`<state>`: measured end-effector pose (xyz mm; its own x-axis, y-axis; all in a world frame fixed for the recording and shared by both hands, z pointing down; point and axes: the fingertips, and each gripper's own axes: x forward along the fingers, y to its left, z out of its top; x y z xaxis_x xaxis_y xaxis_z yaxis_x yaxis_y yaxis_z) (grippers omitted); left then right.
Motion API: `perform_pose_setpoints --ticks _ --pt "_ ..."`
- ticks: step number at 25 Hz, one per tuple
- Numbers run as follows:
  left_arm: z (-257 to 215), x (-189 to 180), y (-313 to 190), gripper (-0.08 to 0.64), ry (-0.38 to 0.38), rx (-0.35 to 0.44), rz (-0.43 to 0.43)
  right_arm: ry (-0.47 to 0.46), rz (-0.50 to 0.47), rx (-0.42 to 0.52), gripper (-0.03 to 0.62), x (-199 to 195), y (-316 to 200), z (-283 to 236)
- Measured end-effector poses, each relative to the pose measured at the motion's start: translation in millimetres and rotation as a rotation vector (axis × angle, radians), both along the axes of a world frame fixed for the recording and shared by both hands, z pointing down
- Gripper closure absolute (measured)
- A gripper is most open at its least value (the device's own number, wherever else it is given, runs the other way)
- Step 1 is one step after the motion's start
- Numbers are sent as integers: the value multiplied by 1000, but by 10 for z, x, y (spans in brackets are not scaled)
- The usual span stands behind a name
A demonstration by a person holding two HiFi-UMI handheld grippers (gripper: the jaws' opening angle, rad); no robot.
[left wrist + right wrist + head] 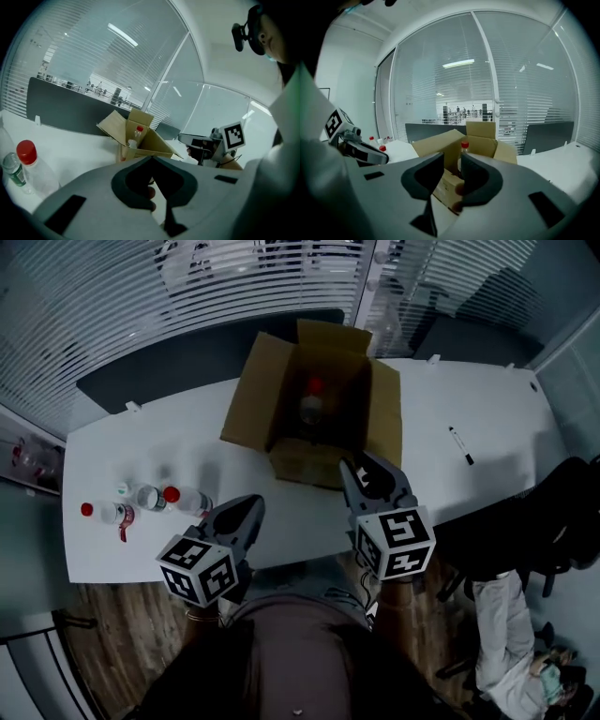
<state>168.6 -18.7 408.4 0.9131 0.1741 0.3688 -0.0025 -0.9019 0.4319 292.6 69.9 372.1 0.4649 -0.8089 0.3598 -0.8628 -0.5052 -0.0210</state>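
An open cardboard box (281, 399) stands on the white table (497, 409), with a red-capped bottle (313, 390) upright inside. My right gripper (361, 465) hovers just in front of the box's near wall, jaws a little apart and empty. In the right gripper view the box (480, 133) and its bottle (464, 146) show through the gap of the right gripper (451, 159). My left gripper (253, 505) hangs over the table's near edge, shut on nothing. The left gripper (151, 159) has its tips meeting in its own view, where the box (117, 127) lies ahead.
Three clear bottles (145, 498) lie and stand at the table's left end; one red-capped bottle (29, 164) is close on the left. A black marker (460, 444) lies at the right. A black chair (553, 512) stands past the table's right end. A dark panel (178, 362) runs behind.
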Motion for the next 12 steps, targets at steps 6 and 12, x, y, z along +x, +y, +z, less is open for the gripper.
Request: perform_pose_setpoints --ticks 6,12 --pt "-19 121 -189 554 -13 -19 -103 -9 -70 -10 481 345 -288 -103" --pt "-6 169 -334 554 -18 -27 -198 -43 -125 -17 457 617 -569 -83"
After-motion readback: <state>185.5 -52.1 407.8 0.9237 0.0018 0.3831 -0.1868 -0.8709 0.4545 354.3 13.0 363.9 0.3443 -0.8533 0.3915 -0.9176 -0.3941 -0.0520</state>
